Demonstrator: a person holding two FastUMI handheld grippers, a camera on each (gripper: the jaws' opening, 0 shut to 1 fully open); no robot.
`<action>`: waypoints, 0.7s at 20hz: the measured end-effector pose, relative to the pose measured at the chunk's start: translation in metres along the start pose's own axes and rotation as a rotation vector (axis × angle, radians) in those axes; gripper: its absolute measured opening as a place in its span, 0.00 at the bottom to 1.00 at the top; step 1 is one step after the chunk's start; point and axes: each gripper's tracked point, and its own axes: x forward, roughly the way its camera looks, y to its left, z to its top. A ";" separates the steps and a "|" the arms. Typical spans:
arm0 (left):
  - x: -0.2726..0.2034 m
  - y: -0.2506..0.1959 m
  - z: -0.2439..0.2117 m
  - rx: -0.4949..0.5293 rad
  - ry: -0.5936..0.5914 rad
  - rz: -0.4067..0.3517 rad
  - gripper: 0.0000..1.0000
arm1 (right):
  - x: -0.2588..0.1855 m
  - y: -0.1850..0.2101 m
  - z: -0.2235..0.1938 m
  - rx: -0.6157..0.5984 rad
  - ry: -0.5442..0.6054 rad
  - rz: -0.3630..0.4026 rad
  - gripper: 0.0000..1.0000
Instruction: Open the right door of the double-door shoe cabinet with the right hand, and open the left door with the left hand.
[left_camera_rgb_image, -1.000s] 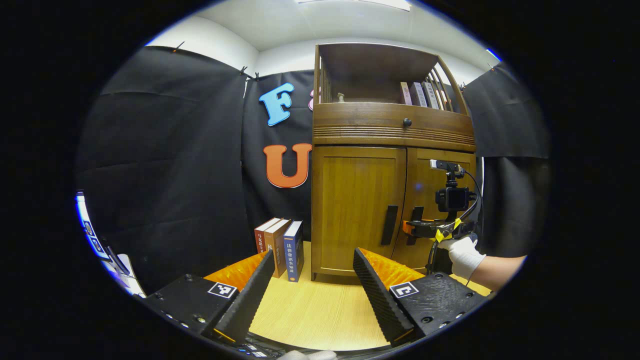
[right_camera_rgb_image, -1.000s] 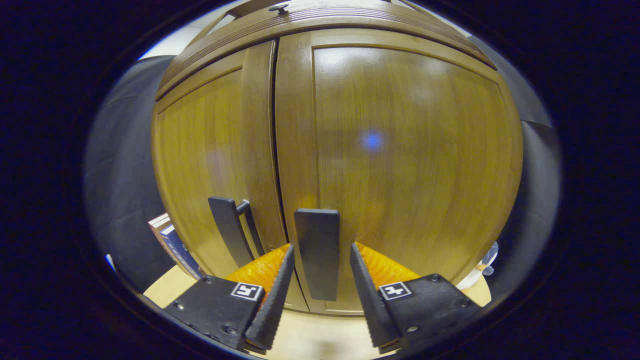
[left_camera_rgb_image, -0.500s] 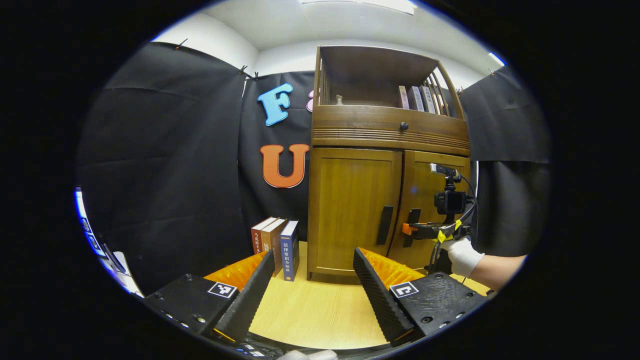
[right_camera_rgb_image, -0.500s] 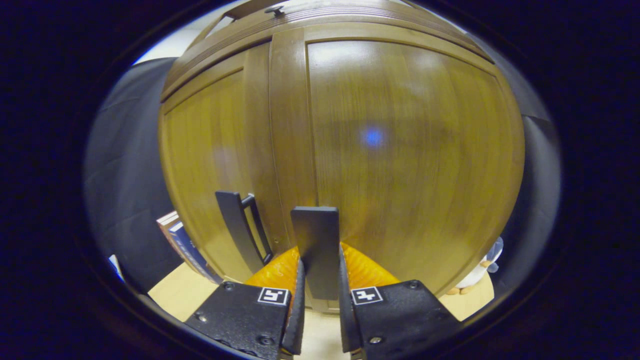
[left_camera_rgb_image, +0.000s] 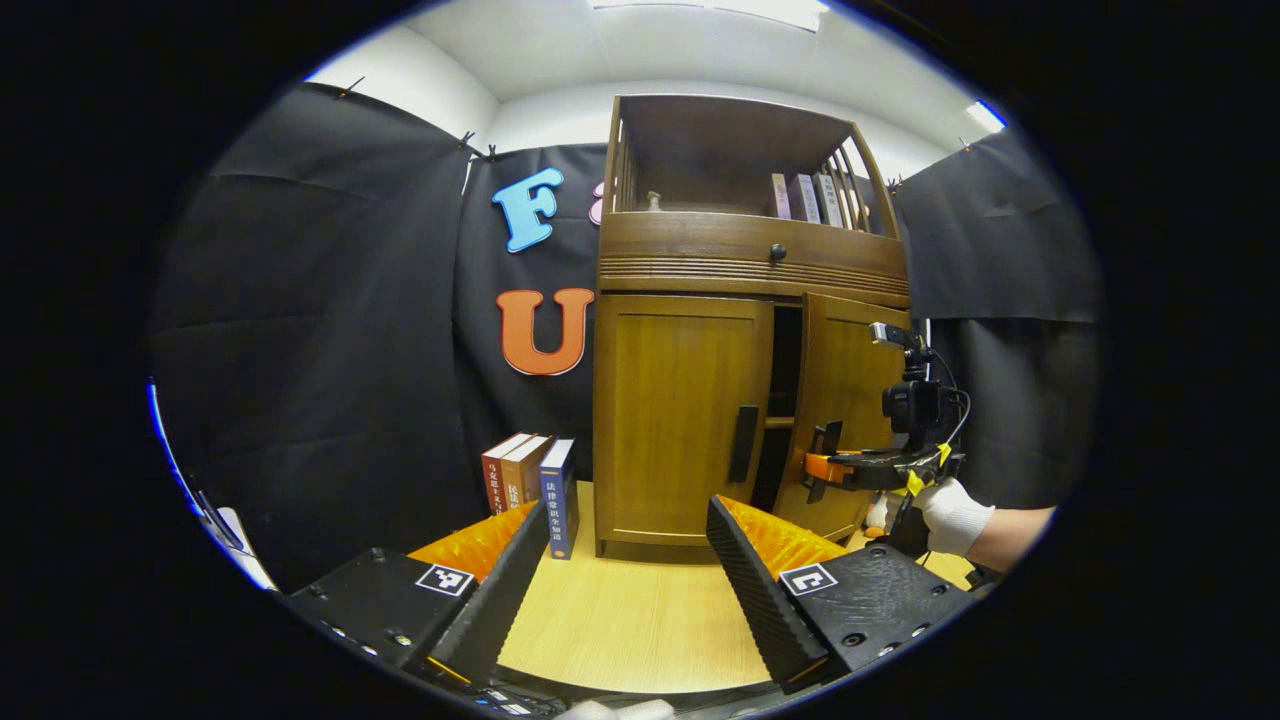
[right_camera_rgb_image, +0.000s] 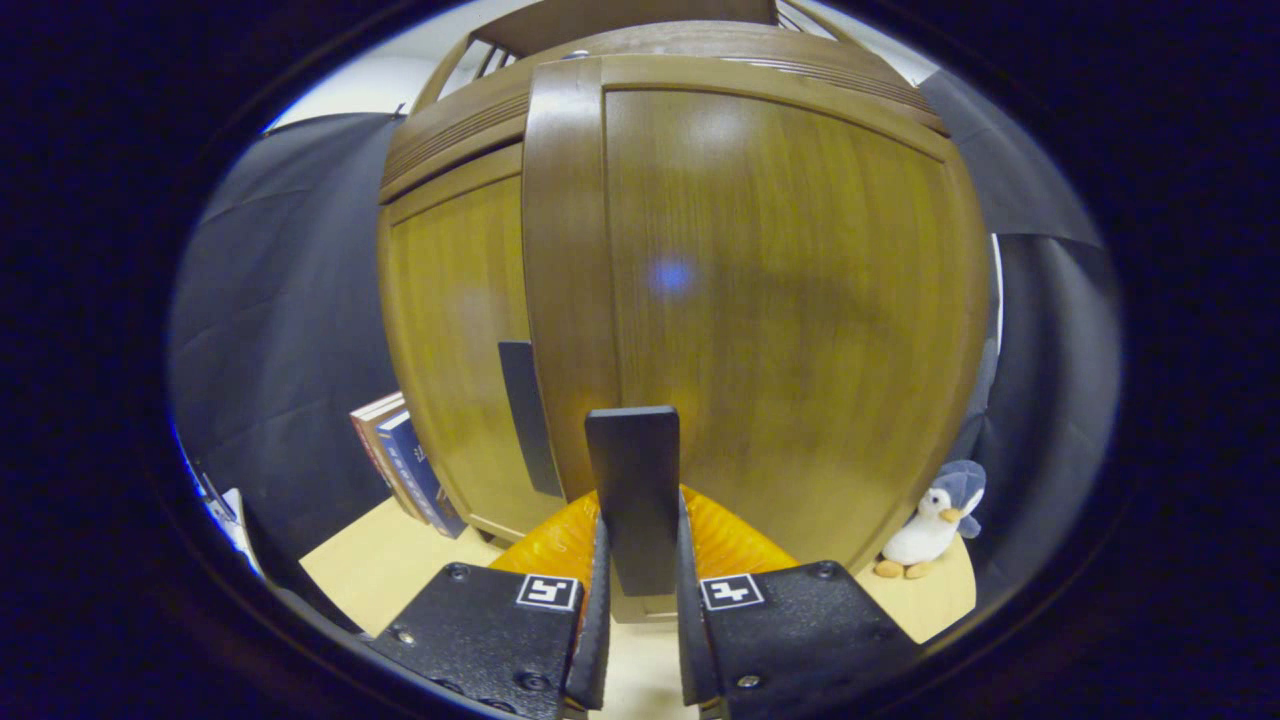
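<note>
Nearest, in the left gripper view, the left gripper (left_camera_rgb_image: 625, 560) is held low over a pale wooden tabletop (left_camera_rgb_image: 630, 620), its two fingers spread wide apart with nothing between them. Just beyond, a small row of upright books (left_camera_rgb_image: 530, 485) is seen standing beside the left side of the shoe cabinet (left_camera_rgb_image: 745, 260). The cabinet's left door (left_camera_rgb_image: 680, 410) is shut, with its dark vertical handle (left_camera_rgb_image: 742, 443) untouched. The right door (left_camera_rgb_image: 850, 410) is swung partly outward, and a dark gap is seen between the two doors. At that door, the right gripper (left_camera_rgb_image: 822, 468) is held by a gloved hand (left_camera_rgb_image: 950, 515), with a small camera mounted above it.

In the right gripper view, the right gripper (right_camera_rgb_image: 638, 610) is pressed together on the right door's handle (right_camera_rgb_image: 632, 495), both fingers clamped against its sides. The right door (right_camera_rgb_image: 780, 300) is seen close up, standing forward of the left door (right_camera_rgb_image: 450, 340). A toy penguin (right_camera_rgb_image: 930, 525) is set on the tabletop near the cabinet's right side. Farther back, books are lodged in the cabinet's open top shelf (left_camera_rgb_image: 735, 160).
</note>
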 end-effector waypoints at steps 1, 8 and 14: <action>0.000 -0.003 0.000 -0.001 -0.001 -0.013 0.95 | -0.005 0.000 -0.002 -0.001 0.004 0.002 0.31; 0.003 -0.026 -0.002 -0.005 -0.004 -0.112 0.95 | -0.049 -0.015 -0.016 0.004 0.021 -0.018 0.31; 0.005 -0.036 -0.003 0.026 -0.010 -0.164 0.95 | -0.071 -0.028 -0.024 0.017 0.017 -0.052 0.31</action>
